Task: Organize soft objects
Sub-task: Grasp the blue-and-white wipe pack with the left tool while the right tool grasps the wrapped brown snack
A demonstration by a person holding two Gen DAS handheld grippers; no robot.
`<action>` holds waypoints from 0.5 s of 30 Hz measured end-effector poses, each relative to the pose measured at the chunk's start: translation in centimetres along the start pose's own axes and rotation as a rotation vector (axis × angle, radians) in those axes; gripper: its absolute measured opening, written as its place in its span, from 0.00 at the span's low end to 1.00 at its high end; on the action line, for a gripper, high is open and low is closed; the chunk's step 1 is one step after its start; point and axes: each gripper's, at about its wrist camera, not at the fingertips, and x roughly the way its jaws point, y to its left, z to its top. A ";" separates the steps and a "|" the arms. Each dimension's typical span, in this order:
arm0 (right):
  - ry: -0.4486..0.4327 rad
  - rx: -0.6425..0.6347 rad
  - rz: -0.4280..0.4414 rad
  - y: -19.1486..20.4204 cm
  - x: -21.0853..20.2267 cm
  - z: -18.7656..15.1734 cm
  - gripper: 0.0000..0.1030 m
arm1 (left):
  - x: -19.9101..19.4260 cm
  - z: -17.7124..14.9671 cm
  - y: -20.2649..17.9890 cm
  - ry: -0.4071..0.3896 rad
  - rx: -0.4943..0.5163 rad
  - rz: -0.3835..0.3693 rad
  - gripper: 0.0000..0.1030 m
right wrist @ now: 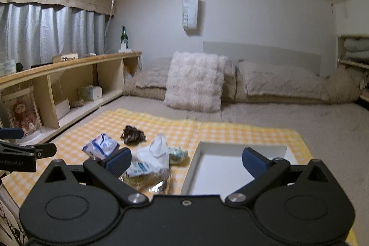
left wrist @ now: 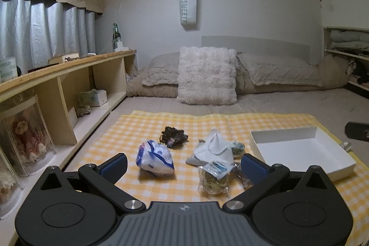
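Observation:
Several soft things lie on a yellow checked cloth (left wrist: 129, 130): a blue-and-white packet (left wrist: 155, 158), a dark fuzzy bundle (left wrist: 174, 134), a white face mask (left wrist: 215, 148), a clear bag of yellowish stuff (left wrist: 213, 179) and a small patterned ball (left wrist: 237, 148). A white tray (left wrist: 299, 149) stands empty to their right. My left gripper (left wrist: 184, 165) is open and empty, just short of the packet and bag. My right gripper (right wrist: 186, 160) is open and empty, over the tray's (right wrist: 196, 158) left rim and the mask (right wrist: 154, 153).
A fluffy white cushion (left wrist: 207, 75) and beige pillows (left wrist: 276, 70) lie at the bed's head. A low wooden shelf (left wrist: 69, 89) with boxes and a doll runs along the left. Shelves with folded bedding (left wrist: 348, 43) stand at the right.

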 end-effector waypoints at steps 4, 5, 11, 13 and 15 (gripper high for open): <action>-0.059 -0.044 0.016 0.3 -0.2 1.9 1.00 | 0.1 1.5 0.5 -0.016 -0.008 0.023 1.00; -0.075 -0.055 0.023 0.3 -0.2 2.4 1.00 | 0.4 1.8 0.6 -0.020 -0.014 0.027 1.00; -0.138 -0.140 0.049 0.9 1.6 5.6 1.00 | 2.1 4.9 1.2 -0.056 -0.024 0.066 1.00; -0.153 -0.134 0.049 0.9 2.7 6.4 1.00 | 2.7 6.0 1.2 -0.088 -0.014 0.071 1.00; -0.157 -0.123 0.054 0.6 4.1 7.1 1.00 | 3.8 7.1 1.1 -0.104 -0.003 0.088 1.00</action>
